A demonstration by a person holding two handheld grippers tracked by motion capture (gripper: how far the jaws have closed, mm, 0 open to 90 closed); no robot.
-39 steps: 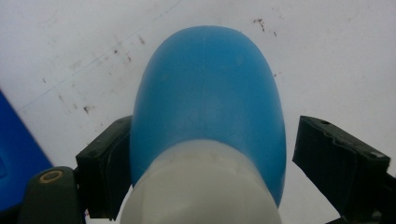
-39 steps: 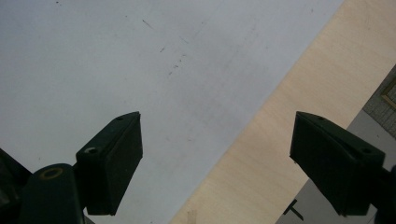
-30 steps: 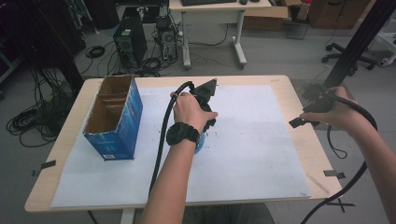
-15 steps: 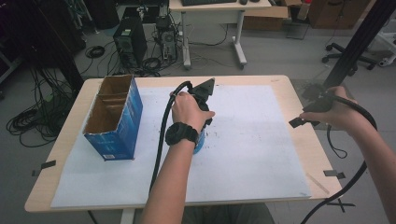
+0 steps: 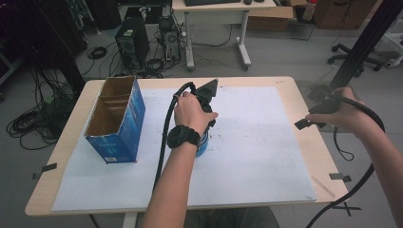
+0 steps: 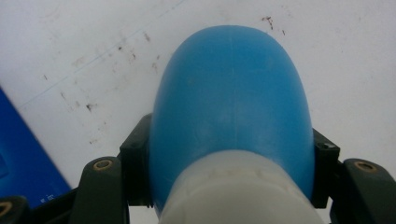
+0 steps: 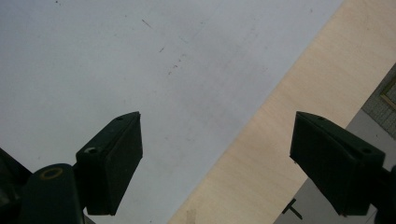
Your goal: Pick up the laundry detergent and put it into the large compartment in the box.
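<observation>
- Office-lab kind of room, with PC towers (image 5: 130, 42) and cables on the floor behind, and a wooden tabletop (image 5: 285, 88) covered with a big white sheet (image 5: 256, 142).
- Left tool (image 5: 205, 124) sits mid-sheet, pointing down, and it's pinching a blue bottle (image 6: 231, 102) with a white cap (image 6: 240, 191). The jaws have just been closing, and in the left tool's own view the pads are pressed against both sides of the bottle body, just below the cap.
- From the high view you only get a sliver of the bottle (image 5: 202, 145) under the hand, standing on the sheet a bit right of the blue box (image 5: 116, 118).
- That box is open on top, with cardboard dividers inside, and looks empty from here.
- Right tool (image 5: 313, 111) hovers over the right edge of the tabletop, jaws spread wide with nothing between them, just sheet and wood below.
- My read: the grab looks done and the lift hasn't started, since the bottle seems to sit on the sheet.
- Next move, I'd guess, is lifting straight up, carrying it left over the box and lowering it into one compartment. It needs to stay upright and clear the box wall, because that smooth rounded body could slip in the pinch.
</observation>
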